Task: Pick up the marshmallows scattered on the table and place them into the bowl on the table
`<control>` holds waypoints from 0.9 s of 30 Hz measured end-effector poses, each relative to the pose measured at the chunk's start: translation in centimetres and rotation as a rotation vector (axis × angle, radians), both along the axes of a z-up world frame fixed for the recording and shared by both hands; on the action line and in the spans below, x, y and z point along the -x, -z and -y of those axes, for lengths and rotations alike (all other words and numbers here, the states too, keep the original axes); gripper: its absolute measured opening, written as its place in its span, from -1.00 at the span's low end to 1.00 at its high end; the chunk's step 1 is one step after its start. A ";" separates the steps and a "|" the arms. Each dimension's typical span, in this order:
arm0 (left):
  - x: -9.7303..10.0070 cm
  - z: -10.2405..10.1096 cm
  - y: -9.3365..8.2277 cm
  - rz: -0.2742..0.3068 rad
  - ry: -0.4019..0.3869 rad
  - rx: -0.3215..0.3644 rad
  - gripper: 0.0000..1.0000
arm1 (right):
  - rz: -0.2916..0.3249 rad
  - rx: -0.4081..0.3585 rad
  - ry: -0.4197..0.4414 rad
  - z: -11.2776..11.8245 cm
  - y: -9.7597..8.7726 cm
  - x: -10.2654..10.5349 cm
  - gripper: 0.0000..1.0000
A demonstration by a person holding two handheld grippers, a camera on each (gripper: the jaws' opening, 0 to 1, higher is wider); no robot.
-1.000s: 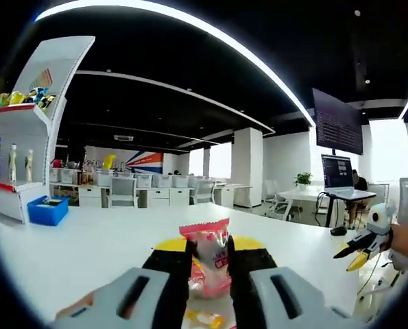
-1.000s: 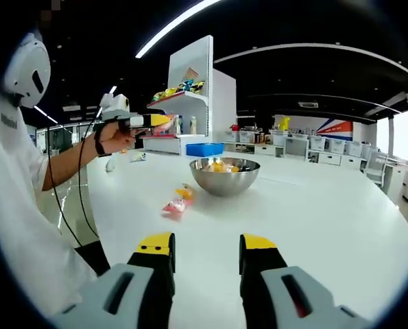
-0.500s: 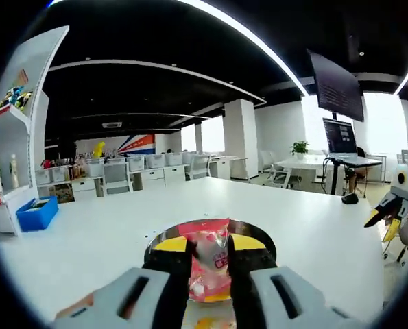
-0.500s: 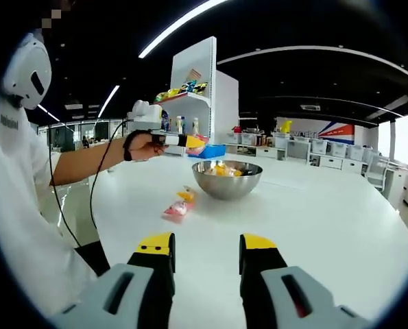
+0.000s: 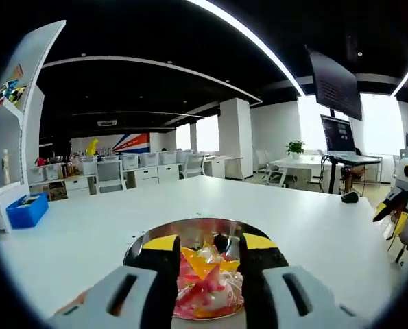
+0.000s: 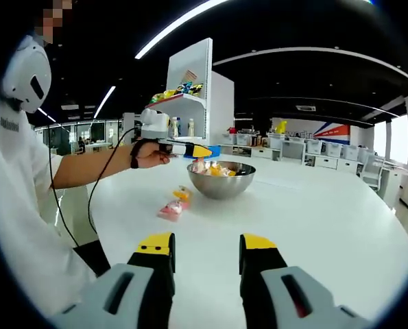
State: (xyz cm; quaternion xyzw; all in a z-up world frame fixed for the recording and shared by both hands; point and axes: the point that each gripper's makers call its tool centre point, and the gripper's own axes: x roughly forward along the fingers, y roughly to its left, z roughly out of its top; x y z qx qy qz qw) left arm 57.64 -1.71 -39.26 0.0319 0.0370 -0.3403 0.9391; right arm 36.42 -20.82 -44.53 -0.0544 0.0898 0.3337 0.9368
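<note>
The steel bowl (image 5: pixel 198 225) lies right under my left gripper (image 5: pixel 209 248), whose jaws stand open above a heap of wrapped marshmallows (image 5: pixel 205 288) in pink and yellow. In the right gripper view the left gripper (image 6: pixel 202 151) hovers over the bowl (image 6: pixel 221 185), with a pink packet (image 6: pixel 199 165) just below its tips at the rim. A pink marshmallow packet (image 6: pixel 169 210) and a yellow one (image 6: pixel 182 195) lie on the white table (image 6: pixel 313 219) left of the bowl. My right gripper (image 6: pixel 207 247) is open above the table with nothing between its jaws; its yellow tips (image 5: pixel 392 205) show at the right of the left gripper view.
A tall white shelf unit (image 6: pixel 190 89) stands behind the bowl, with a blue bin (image 5: pixel 27 209) on the table beside it. The person's white sleeve (image 6: pixel 15 205) and a trailing cable (image 6: pixel 94 199) are at the table's left edge.
My left gripper moved over the bowl and opened, letting go of the pink packet it held. The right gripper stayed where it was.
</note>
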 end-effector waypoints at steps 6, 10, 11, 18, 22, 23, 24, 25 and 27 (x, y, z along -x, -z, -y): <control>0.1 -1.1 -1.2 0.024 -0.023 0.021 -0.27 | -0.005 0.000 -0.006 -0.2 0.3 -0.1 -0.26; 0.6 -1.9 -2.3 0.023 -0.038 0.064 -0.27 | -0.009 -0.009 0.000 -0.2 0.5 -0.2 -0.26; 0.7 -2.1 -2.5 0.020 -0.046 0.071 -0.27 | -0.010 -0.009 0.001 -0.3 0.6 -0.2 -0.26; 2.0 -3.7 -4.3 0.082 -0.065 0.085 -0.28 | -0.011 -0.017 -0.007 -0.7 0.8 -0.3 -0.26; 3.3 -4.3 -5.2 0.102 -0.073 0.099 -0.28 | -0.005 -0.024 -0.013 -1.0 0.6 -0.3 -0.26; 3.6 -4.4 -5.4 0.107 -0.073 0.100 -0.28 | -0.004 -0.026 -0.012 -1.1 0.6 -0.3 -0.26; 4.0 -4.6 -5.6 0.111 -0.072 0.105 -0.28 | -0.002 -0.027 -0.011 -1.0 0.6 -0.4 -0.26; 4.3 -4.7 -5.8 0.117 -0.066 0.108 -0.28 | -0.001 -0.028 -0.010 -1.0 0.5 -0.5 -0.26; 5.0 -5.1 -6.0 0.130 -0.058 0.114 -0.28 | 0.000 -0.028 -0.008 -0.9 0.5 -0.6 -0.26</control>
